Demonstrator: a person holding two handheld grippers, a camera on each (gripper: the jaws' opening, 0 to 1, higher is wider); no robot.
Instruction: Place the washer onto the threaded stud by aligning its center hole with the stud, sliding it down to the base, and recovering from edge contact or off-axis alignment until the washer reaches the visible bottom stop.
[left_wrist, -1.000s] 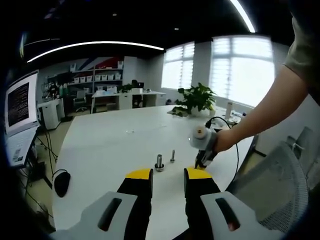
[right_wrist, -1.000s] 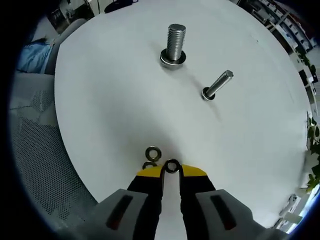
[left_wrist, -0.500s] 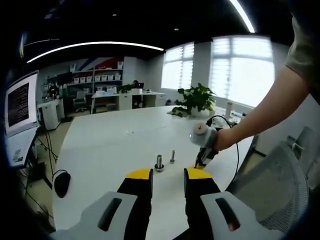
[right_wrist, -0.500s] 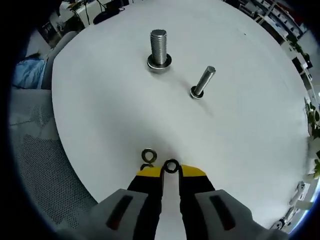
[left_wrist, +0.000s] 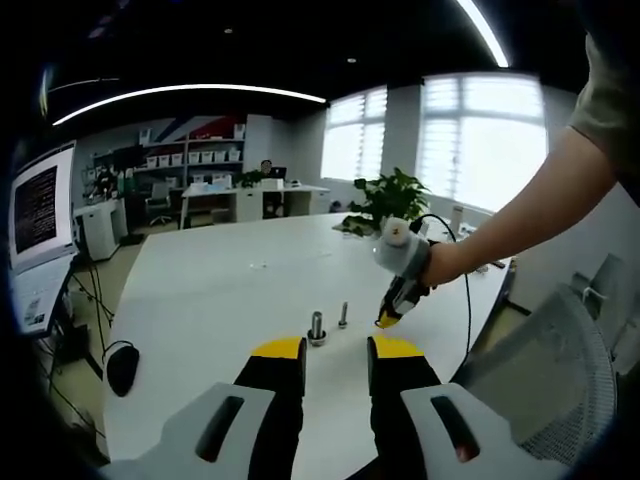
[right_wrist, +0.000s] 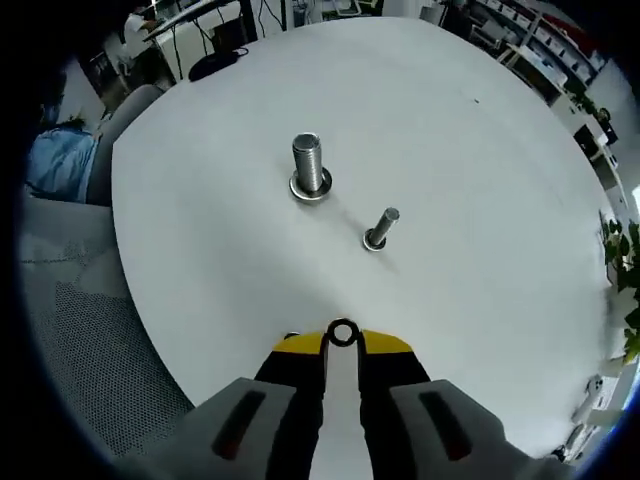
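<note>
In the right gripper view my right gripper (right_wrist: 342, 342) is shut on a small dark washer (right_wrist: 342, 332) held between its yellow tips, well above the white table (right_wrist: 480, 200). Ahead stand two studs: a thick threaded stud (right_wrist: 309, 166) with a washer at its base, and a thinner stud (right_wrist: 380, 228) to its right. In the left gripper view my left gripper (left_wrist: 335, 350) stands open and holds nothing; the two studs (left_wrist: 317, 327) (left_wrist: 343, 316) rise just beyond it. The right gripper (left_wrist: 388, 318) hangs in the air to the right of them, held by a person's hand.
A black mouse (left_wrist: 123, 368) lies at the table's left edge beside a laptop (left_wrist: 40, 240). A potted plant (left_wrist: 392, 198) sits at the far side. A mesh chair (left_wrist: 560, 370) stands at the right; another chair (right_wrist: 90, 350) borders the table.
The right gripper has lifted with the washer, so the studs look smaller and farther. A second washer that lay by its tips has nearly slipped under the jaws. The left gripper has not moved.
</note>
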